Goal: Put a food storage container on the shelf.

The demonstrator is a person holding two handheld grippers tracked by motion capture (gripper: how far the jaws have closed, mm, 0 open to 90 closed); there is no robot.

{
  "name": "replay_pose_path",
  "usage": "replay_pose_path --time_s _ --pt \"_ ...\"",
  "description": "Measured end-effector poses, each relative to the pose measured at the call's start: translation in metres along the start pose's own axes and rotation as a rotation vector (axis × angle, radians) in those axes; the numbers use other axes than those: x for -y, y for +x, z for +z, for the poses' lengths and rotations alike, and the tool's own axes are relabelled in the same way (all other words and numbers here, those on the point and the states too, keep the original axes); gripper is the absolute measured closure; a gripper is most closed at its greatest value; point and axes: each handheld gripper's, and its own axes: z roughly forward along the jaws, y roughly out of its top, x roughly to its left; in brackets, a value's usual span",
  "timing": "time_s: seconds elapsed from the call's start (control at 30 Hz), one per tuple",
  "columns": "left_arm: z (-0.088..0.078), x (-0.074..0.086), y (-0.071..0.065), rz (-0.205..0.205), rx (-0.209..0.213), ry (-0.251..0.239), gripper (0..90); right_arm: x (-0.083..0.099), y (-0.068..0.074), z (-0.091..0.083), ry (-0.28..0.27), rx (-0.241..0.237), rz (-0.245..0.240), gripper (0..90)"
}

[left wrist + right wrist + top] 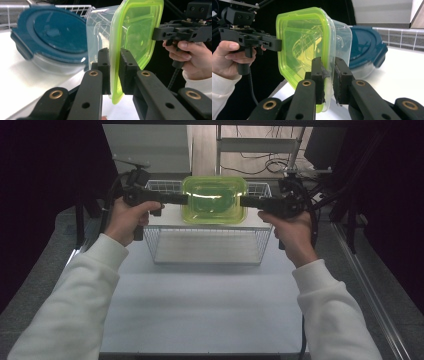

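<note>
A clear plastic container with a lime-green lid (214, 199) hangs above a wire basket (207, 256), held from both sides. My left gripper (183, 199) is shut on the lid's left rim, and my right gripper (244, 201) is shut on the right rim. In the left gripper view my jaws (114, 62) clamp the green lid's edge (136, 32), with the right gripper (161, 33) at the far rim. The right gripper view has my jaws (328, 68) pinching the rim of lid and tub (304, 42), with the left gripper (274, 43) across from them.
A round container with a dark blue lid (52, 32) (364, 50) rests on a white surface behind the green one. The basket stands at the back of the white table (200, 310). Dark curtains flank both sides; cables and a frame lie beyond.
</note>
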Motion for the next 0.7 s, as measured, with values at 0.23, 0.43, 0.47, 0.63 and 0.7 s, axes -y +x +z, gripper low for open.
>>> replay_pose_path --time_s 0.23,0.43,0.47,0.63,0.7 --pt "0.005 -0.028 0.02 -0.057 0.024 0.0 81.7 -0.03 -0.017 0.014 0.021 -0.013 0.057 79.7" --pt "0.013 -0.042 0.041 -0.111 0.013 0.024 81.8 -0.04 -0.04 0.034 0.042 -0.037 0.128 79.6" --pt "0.015 -0.043 0.046 -0.123 0.015 0.029 81.7 -0.04 -0.043 0.036 0.05 -0.04 0.14 79.6" --pt "0.02 -0.043 0.058 -0.166 0.022 0.045 81.6 -0.04 -0.054 0.046 0.071 -0.046 0.188 79.4" --pt "0.023 -0.043 0.062 -0.175 0.016 0.052 81.5 -0.04 -0.056 0.049 0.086 -0.042 0.21 79.4"
